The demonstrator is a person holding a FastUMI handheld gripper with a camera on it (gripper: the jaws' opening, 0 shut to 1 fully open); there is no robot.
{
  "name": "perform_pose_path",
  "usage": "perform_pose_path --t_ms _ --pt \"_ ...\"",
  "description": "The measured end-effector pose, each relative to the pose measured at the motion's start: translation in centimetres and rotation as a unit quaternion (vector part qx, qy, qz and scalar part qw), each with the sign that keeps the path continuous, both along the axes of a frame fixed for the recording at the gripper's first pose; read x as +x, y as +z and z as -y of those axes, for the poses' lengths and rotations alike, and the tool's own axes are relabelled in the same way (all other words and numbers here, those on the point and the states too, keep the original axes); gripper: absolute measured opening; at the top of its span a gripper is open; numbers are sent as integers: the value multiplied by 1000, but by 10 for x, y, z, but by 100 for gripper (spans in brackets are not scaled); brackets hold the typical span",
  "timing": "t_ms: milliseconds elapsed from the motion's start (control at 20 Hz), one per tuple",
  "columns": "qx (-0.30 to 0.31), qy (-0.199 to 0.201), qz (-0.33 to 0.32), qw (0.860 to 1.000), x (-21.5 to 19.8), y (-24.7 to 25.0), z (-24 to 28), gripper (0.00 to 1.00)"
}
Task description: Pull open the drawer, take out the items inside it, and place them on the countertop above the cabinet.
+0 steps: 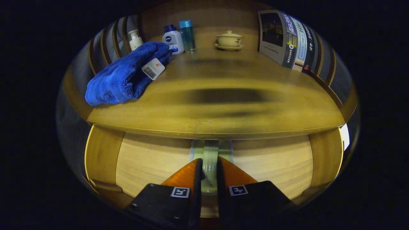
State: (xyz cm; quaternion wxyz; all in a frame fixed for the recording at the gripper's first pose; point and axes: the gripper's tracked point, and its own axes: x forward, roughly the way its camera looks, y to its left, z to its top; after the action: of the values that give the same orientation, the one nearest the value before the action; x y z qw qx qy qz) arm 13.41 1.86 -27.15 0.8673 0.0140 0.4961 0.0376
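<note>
The light wooden drawer front (153, 163) sits under the countertop (217, 108), and the drawer looks closed. A pale green vertical handle (210, 153) stands at its middle. My gripper (209, 164) is shut on this handle, one finger pressing on each side. What lies inside the drawer is hidden.
On the countertop lie a blue fluffy towel (124, 75) with a tag at the left, several bottles (174, 38) at the back left, a lidded tea bowl (229, 40) at the back middle, and upright books (287, 40) at the right. Wooden cabinet sides (100, 156) flank the drawer.
</note>
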Motion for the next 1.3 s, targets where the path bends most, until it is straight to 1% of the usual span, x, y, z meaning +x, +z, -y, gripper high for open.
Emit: perform_pose_path --t_ms 150,250,400,550,750,950,1100,1200,1300 --pt "9 3 3 1000 -1 2 0 18" --pt "8 -1 4 1000 -4 5 3 18" --pt "27 0 13 1000 -12 19 -1 18" --pt "35 9 31 999 -23 42 1 18" --pt "54 9 72 996 -35 79 2 18" --pt "67 22 84 994 -51 102 -3 18" --pt "72 31 116 990 -45 131 -8 18" --pt "72 32 142 987 -30 155 -11 18" --pt "72 36 174 981 -8 178 -17 18"
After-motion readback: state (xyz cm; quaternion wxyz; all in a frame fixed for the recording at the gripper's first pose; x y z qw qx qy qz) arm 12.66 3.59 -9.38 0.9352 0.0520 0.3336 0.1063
